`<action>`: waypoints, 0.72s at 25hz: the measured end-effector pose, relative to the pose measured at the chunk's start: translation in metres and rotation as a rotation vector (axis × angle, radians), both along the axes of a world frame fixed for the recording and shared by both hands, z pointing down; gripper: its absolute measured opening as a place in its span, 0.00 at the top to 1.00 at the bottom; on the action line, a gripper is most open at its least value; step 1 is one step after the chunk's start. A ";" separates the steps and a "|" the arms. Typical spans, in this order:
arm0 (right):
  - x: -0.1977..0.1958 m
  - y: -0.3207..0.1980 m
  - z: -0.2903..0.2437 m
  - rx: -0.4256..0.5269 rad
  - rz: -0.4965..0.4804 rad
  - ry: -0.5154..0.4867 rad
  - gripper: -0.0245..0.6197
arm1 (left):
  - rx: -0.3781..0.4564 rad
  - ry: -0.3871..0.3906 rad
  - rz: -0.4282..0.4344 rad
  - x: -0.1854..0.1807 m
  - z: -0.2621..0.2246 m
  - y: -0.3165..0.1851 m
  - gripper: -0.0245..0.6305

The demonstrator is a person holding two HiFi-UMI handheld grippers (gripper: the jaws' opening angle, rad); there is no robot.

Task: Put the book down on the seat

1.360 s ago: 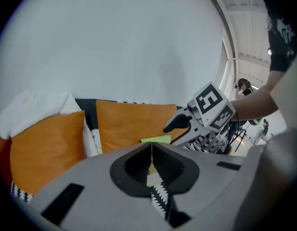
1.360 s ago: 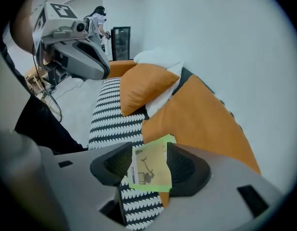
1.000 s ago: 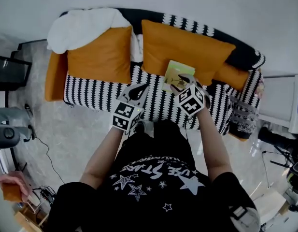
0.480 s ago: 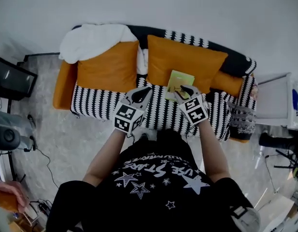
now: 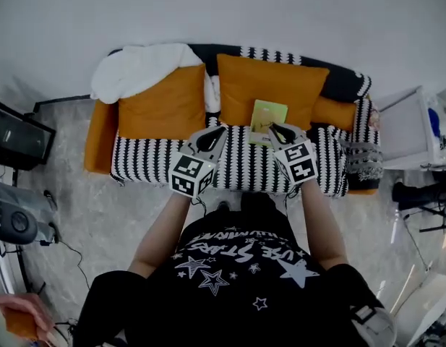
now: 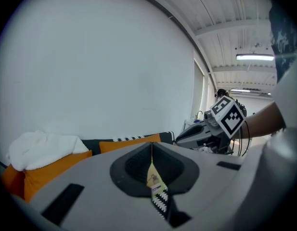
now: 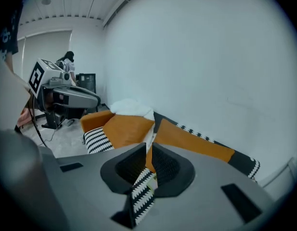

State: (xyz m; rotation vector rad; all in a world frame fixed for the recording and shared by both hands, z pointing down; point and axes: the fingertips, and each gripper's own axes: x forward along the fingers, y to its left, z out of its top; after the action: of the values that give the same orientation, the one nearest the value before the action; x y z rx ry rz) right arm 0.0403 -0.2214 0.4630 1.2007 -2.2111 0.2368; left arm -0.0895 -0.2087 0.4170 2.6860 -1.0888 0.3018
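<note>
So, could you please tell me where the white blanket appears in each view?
Head view: white blanket at upper left, above the left orange cushion.
Left gripper view: blanket at the lower left edge.
Right gripper view: blanket just left of centre.
Shared landmark: that orange cushion, directly under it everywhere.

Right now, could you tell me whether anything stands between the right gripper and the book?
Nothing visible does. The right gripper, its jaws just closed with nothing between them, hangs close to the book, which rests on the sofa seat.
</note>
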 end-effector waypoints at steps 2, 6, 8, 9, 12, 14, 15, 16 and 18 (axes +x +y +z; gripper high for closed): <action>-0.004 0.014 -0.003 0.009 0.020 -0.016 0.89 | 0.023 0.006 0.012 -0.003 -0.006 0.010 0.95; -0.013 0.039 -0.006 0.010 0.040 -0.053 0.90 | 0.023 0.009 0.042 -0.004 -0.010 0.023 0.95; -0.015 0.050 -0.008 0.004 0.046 -0.076 0.90 | 0.021 0.011 0.058 -0.003 -0.010 0.030 0.95; -0.016 0.055 -0.010 0.004 0.046 -0.087 0.90 | 0.022 0.012 0.064 -0.002 -0.011 0.033 0.95; -0.018 0.066 -0.015 0.017 0.038 -0.105 0.90 | 0.026 0.018 0.069 0.001 -0.012 0.043 0.95; -0.016 0.072 -0.017 0.022 0.034 -0.111 0.90 | 0.028 0.019 0.072 0.006 -0.012 0.048 0.95; -0.014 0.074 -0.018 0.024 0.032 -0.114 0.90 | 0.029 0.019 0.073 0.009 -0.012 0.050 0.95; -0.013 0.076 -0.019 0.025 0.030 -0.117 0.90 | 0.030 0.019 0.073 0.013 -0.013 0.052 0.95; -0.008 0.079 -0.020 0.026 0.027 -0.125 0.90 | 0.034 0.021 0.068 0.019 -0.016 0.056 0.95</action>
State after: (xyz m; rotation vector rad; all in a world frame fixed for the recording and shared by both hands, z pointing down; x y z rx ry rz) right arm 0.0323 -0.1424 0.4428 1.2616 -2.3130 0.3021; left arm -0.0707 -0.1530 0.4009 2.7540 -1.0075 0.2681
